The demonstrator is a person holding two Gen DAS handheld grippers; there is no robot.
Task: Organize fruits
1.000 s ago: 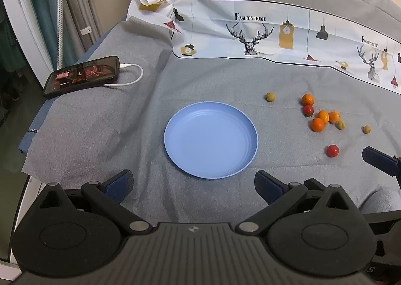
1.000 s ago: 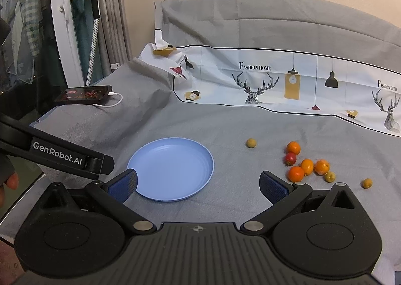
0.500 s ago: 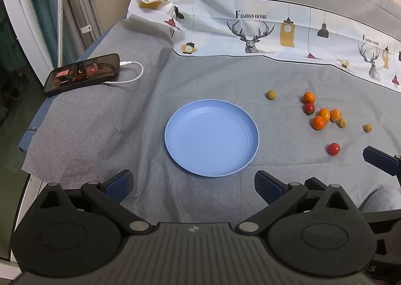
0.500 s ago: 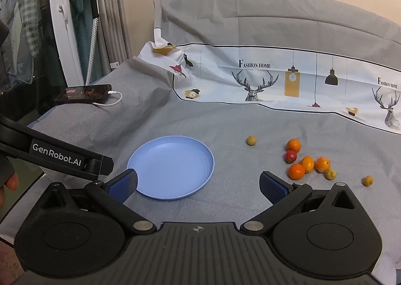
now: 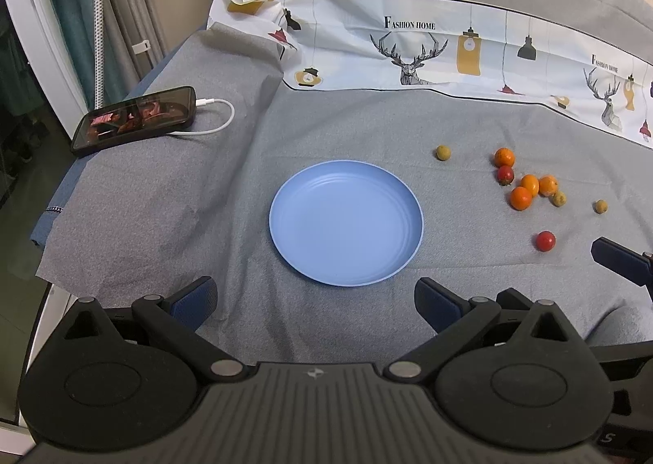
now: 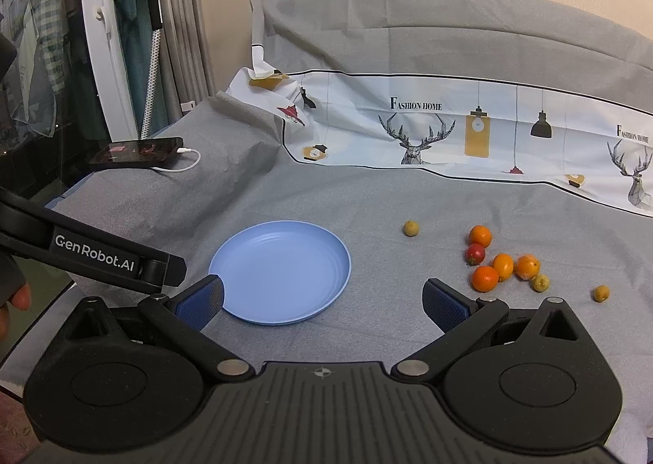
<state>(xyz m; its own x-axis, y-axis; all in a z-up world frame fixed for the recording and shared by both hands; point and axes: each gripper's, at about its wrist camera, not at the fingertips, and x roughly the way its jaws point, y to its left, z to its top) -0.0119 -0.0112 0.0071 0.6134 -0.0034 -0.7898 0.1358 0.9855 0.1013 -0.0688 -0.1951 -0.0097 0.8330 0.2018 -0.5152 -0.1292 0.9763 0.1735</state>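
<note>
A phone (image 5: 134, 119) lies at the far left of the grey cloth (image 5: 204, 194), well away from the blue plate (image 5: 346, 223), with a white cable (image 5: 212, 117) plugged into the end facing the plate. The plate sits flat in the middle of the cloth with nothing on it.

The left gripper (image 5: 315, 300) hovers just short of the plate's near edge, its blue-padded fingers spread wide on either side and holding nothing. The right gripper (image 6: 322, 303) hangs near the plate's right side, jaws equally wide apart and empty; its left pad overlaps the plate's near rim in its own camera.

To the right of the plate, a small yellow-green fruit (image 5: 443, 152) lies alone, nearest the plate. Farther right is a cluster of orange fruits (image 5: 529, 188) with a red one (image 5: 505, 175) touching them and another yellow-green fruit (image 5: 558, 198) at the cluster's right edge. A lone red fruit (image 5: 545, 240) rests nearer the grippers, and one more yellowish fruit (image 5: 600, 206) lies farthest from the plate.
</note>
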